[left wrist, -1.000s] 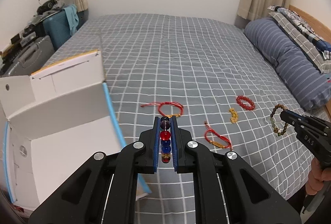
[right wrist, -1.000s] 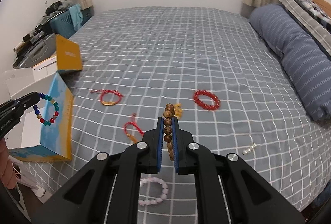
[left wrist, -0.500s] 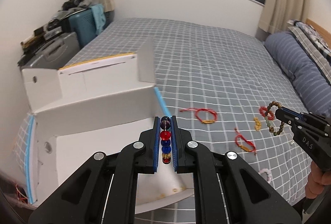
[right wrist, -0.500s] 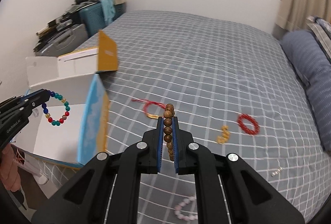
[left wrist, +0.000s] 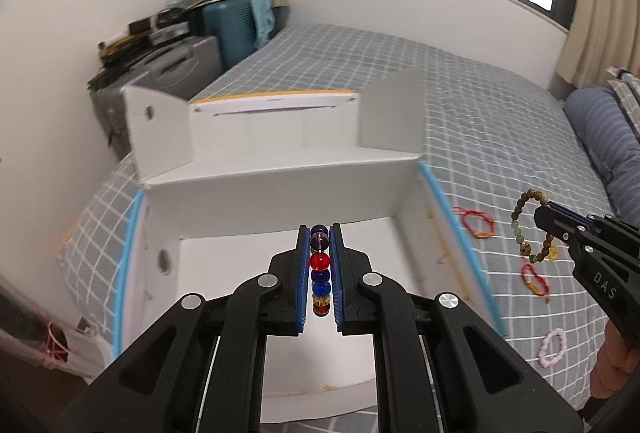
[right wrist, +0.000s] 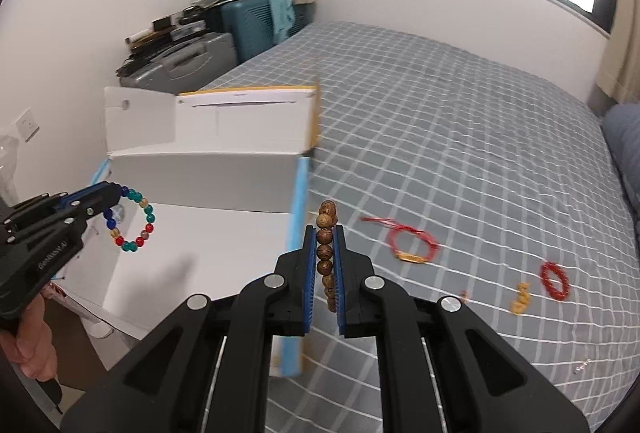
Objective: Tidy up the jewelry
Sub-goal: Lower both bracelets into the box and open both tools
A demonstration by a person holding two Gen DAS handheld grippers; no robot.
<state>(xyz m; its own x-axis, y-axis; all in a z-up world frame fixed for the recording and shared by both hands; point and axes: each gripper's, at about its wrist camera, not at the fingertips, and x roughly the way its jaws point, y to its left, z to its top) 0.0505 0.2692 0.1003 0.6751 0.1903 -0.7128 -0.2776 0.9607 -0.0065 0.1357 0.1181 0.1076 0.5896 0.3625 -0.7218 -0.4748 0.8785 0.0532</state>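
Grey checked bedding (right wrist: 460, 137) carries the open white cardboard box (left wrist: 280, 193) with blue-edged sides. Your left gripper (left wrist: 319, 265) is held level above the box's interior, jaws pinched close on a multicoloured glass-bead bracelet (left wrist: 320, 261) that stands edge-on between the blue pads. Your right gripper (right wrist: 326, 265) hangs just beside the box's right wall, over the bed, jaws closed onto a brown wooden-bead bracelet (right wrist: 325, 257).

Only the right wrist view shows the glass bracelet (right wrist: 130, 219) as a full ring; only the left shows the wooden one (left wrist: 532, 229) dangling as a loop.

On the bedding lie two red cord bracelets (left wrist: 478, 223), a red bead ring (right wrist: 555, 280), a pale pink one (left wrist: 553, 347) and a small amber piece (right wrist: 520, 299), possibly beads.
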